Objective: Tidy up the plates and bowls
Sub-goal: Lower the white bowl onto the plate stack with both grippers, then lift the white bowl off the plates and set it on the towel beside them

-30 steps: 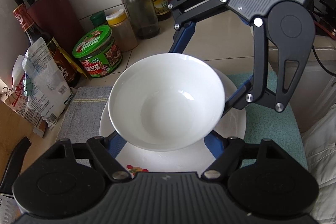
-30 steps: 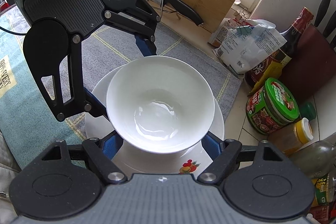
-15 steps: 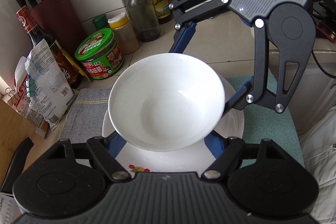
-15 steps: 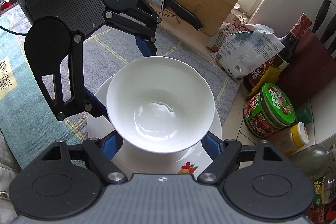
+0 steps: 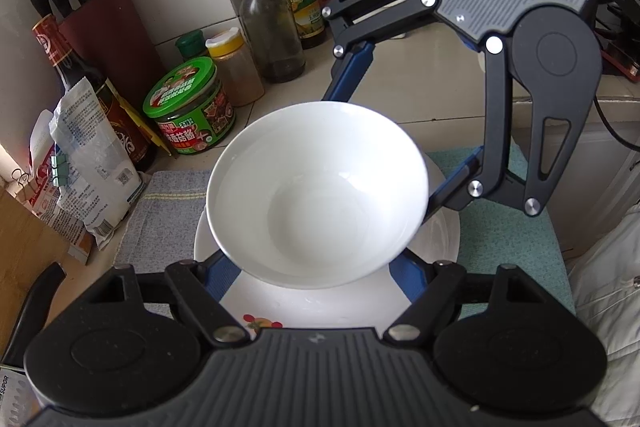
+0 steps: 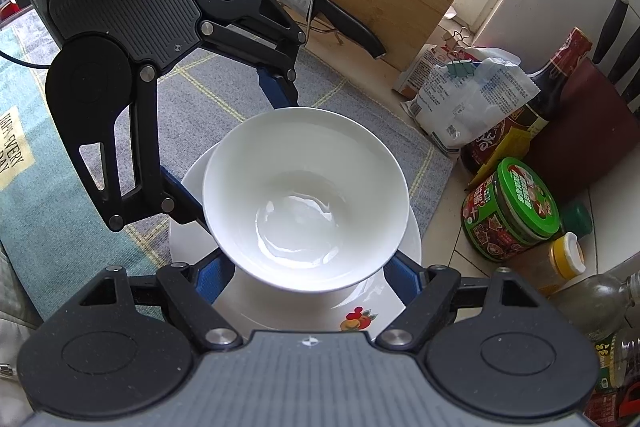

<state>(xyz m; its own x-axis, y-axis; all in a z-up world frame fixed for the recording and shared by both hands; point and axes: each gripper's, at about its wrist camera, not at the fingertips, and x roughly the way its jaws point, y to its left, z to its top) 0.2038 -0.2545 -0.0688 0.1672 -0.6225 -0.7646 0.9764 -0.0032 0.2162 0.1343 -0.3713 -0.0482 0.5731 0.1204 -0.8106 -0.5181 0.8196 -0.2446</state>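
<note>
The white bowl point(image 5: 318, 193) is sitting above a white plate point(image 5: 320, 307) with a fruit print, which is lying on a grey cloth point(image 5: 160, 211) on the surface point(image 5: 420, 95). The left hand-held gripper point(image 5: 316, 267) is reaching in from one side, its blue fingers point(image 5: 218, 277) spread wide around the bowl's lower wall; whether they are touching it cannot be told. The right hand-held gripper point(image 6: 308, 277) is facing it from the opposite side, its fingers point(image 6: 210, 275) likewise spread around the bowl. A green-lidded jar point(image 5: 188, 107) and bottles point(image 5: 272, 27) are standing near the surface's back edge by the tiled wall.
</note>
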